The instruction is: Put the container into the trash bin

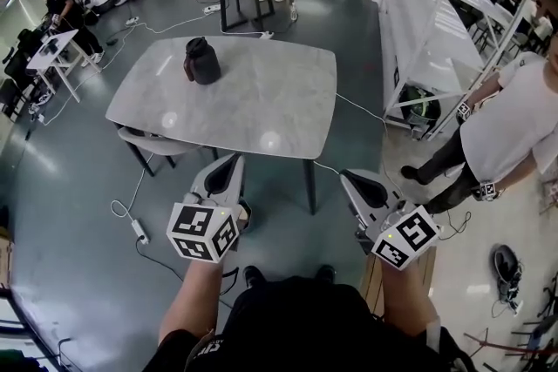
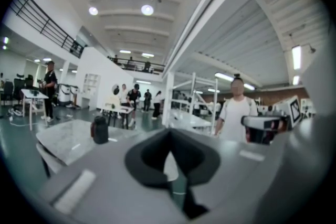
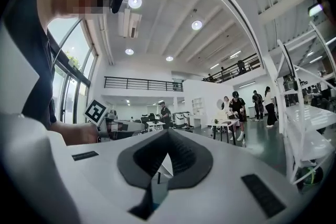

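The container (image 1: 202, 61), a dark jug-like vessel with a handle, stands upright on the far left part of the grey marble-look table (image 1: 261, 104). In the left gripper view the container (image 2: 100, 130) appears small, ahead and to the left on the table (image 2: 63, 141). My left gripper (image 1: 228, 163) hangs short of the table's near edge, its jaws shut with nothing between them (image 2: 169, 131). My right gripper (image 1: 349, 177) floats beside it, to the right of the table's near corner, also shut and empty (image 3: 167, 132). No trash bin is identifiable in any view.
A person in a white shirt (image 1: 506, 126) stands at the right by a white shelving rack (image 1: 436, 13). A chair (image 1: 148, 139) is tucked under the table's near left. A power strip (image 1: 138, 231) and cables lie on the floor. Other tables and people are at the back.
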A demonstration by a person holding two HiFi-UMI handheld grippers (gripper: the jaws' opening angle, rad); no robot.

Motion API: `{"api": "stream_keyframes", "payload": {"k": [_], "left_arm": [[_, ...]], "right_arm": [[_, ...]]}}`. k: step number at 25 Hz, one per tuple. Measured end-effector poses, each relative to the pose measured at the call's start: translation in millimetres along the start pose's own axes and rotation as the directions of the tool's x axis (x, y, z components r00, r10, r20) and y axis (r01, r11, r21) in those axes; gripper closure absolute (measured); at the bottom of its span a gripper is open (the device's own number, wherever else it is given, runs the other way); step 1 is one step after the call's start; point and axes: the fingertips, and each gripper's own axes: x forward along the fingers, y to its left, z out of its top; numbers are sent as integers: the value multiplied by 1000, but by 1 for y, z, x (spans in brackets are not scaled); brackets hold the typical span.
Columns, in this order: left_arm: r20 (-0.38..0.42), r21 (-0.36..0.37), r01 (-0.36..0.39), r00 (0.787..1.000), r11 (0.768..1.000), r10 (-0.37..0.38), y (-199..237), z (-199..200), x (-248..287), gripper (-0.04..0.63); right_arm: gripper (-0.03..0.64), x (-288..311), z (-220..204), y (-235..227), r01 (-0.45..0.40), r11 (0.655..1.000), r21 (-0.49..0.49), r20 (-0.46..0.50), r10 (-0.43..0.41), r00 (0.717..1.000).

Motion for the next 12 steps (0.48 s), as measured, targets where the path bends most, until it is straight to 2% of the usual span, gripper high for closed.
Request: {"api": "stream_keyframes", "payload": {"k": [6, 12], "left_arm": [[-9, 0, -15, 1000, 1000, 15, 11, -4, -3, 588], [-15, 2, -15, 1000, 1000, 15, 9, -7, -4, 588]], "right_arm": [[626, 6, -3, -4, 7, 999, 44, -4, -7, 1000], [626, 7, -4, -3, -5, 999, 49, -2, 5, 1000]]}}
